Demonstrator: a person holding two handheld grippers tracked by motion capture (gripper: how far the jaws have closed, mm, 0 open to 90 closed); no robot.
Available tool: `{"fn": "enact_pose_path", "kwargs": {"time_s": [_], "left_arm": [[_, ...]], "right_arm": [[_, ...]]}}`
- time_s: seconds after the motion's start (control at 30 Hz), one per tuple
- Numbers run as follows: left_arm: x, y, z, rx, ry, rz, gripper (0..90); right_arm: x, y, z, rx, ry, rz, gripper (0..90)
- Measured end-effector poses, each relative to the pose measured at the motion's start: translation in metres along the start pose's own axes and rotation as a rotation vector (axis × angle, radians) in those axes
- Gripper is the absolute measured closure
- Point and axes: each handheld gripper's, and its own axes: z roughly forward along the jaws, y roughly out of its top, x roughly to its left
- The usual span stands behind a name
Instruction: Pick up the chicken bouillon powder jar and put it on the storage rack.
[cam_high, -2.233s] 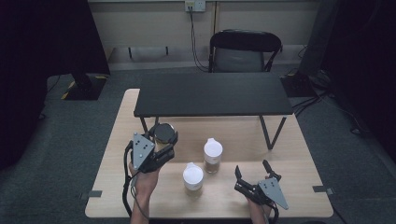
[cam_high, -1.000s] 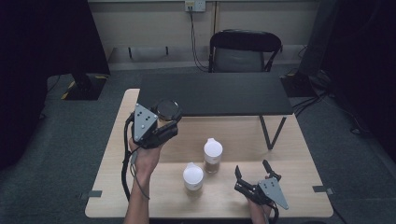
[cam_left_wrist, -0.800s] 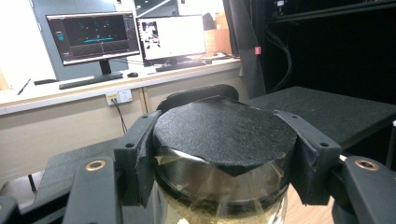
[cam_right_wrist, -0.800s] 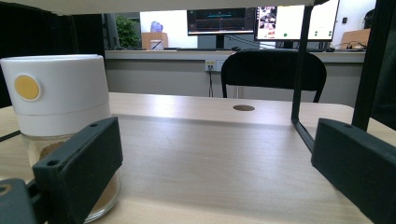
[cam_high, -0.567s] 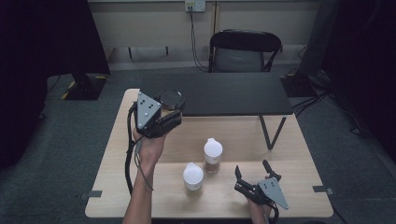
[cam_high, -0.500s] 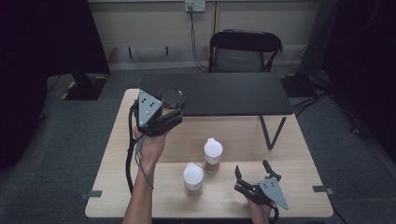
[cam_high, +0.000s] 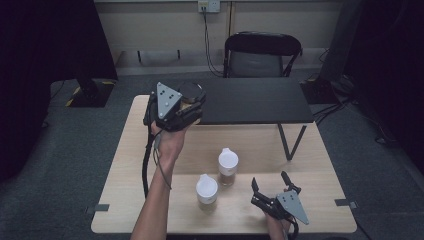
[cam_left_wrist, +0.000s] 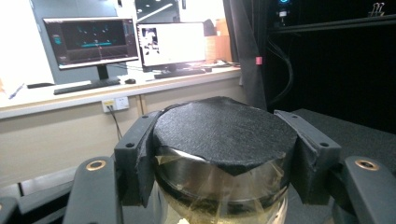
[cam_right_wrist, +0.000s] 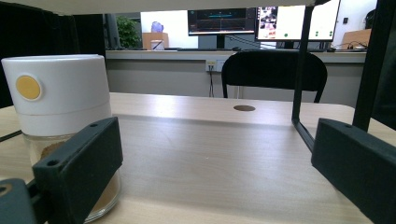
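Observation:
A glass jar with a black lid (cam_high: 191, 93) (cam_left_wrist: 224, 133) is held up in the air over the left end of the low black shelf (cam_high: 255, 102). My left gripper (cam_high: 188, 106) (cam_left_wrist: 224, 149) is shut on it, one pad on each side just under the lid. My right gripper (cam_high: 269, 180) (cam_right_wrist: 217, 163) rests open on the wooden table (cam_high: 127, 165) at the front right, with nothing between its jaws. Two white-lidded jars (cam_high: 228, 167) (cam_high: 206, 192) stand mid-table. One of these white-lidded jars (cam_right_wrist: 60, 116) stands just left of the right gripper's left jaw.
The shelf stands on thin black legs (cam_high: 289, 142) (cam_right_wrist: 299, 70) across the back of the table. A black chair (cam_high: 262, 52) stands behind the table. A cable (cam_high: 146, 165) hangs from the left gripper along the forearm.
My left gripper has carried the black-lidded jar up and away from me, from above the table's left middle to the shelf's left end. The right gripper has stayed still.

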Motion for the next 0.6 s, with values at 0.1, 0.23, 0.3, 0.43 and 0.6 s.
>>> {"fn": "enact_pose_path", "kwargs": {"time_s": [0.1,0.23,0.3,0.43,0.6], "left_arm": [[0.000,-0.002,0.007,0.011,0.004,0.006,35.2],[0.001,-0.003,0.014,0.019,0.011,0.006,35.2],[0.001,-0.003,0.016,0.012,0.011,-0.002,35.1],[0.002,-0.003,0.019,0.016,0.001,-0.010,35.1],[0.005,-0.010,0.023,0.028,0.018,-0.021,35.1]], "right_arm": [[0.000,0.000,0.000,0.000,0.000,0.000,0.8],[0.000,0.000,0.000,0.000,0.000,0.000,0.8],[0.000,0.000,0.000,0.000,0.000,0.000,0.8],[0.000,0.000,0.000,0.000,0.000,0.001,0.8],[0.000,0.000,0.000,0.000,0.001,0.001,0.8]]}}
